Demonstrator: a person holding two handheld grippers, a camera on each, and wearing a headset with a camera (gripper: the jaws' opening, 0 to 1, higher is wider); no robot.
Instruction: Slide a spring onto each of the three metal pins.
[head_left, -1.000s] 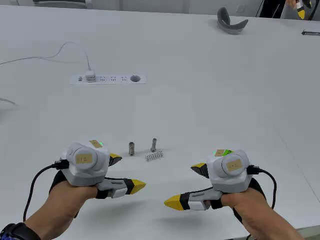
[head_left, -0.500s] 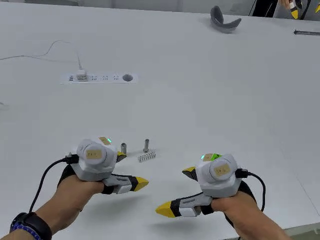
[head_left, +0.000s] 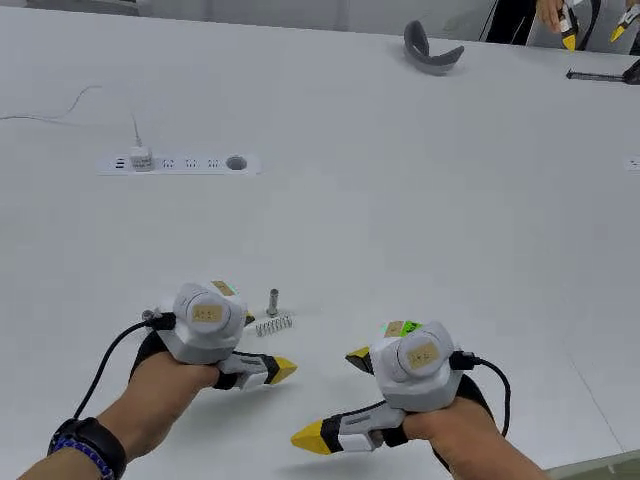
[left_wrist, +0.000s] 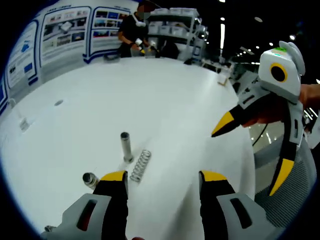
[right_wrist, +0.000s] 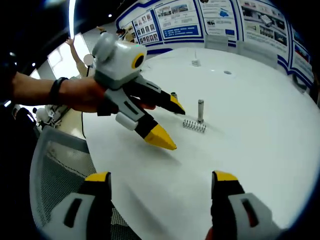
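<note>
Left gripper (left_wrist: 163, 177): hovering over the table (left_wrist: 175, 110), jaws spread wide, gripping nothing
Right gripper (right_wrist: 161, 176): hanging open, empty
Spring (left_wrist: 140, 165): lying flat just beside the upright pin (left_wrist: 125, 145)

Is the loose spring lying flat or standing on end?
Lying flat: the spring rests on its side beside the upright pin.

No legible text anywhere. Tan sticker (head_left: 205, 313) atop left gripper (head_left: 265, 345): faint marks, too small to read. Second sticker (head_left: 422, 353) atop right gripper (head_left: 331, 396): same. Wall posters (left_wrist: 65, 25) in both gripper views: headings and print blurred, unreadable.
</note>
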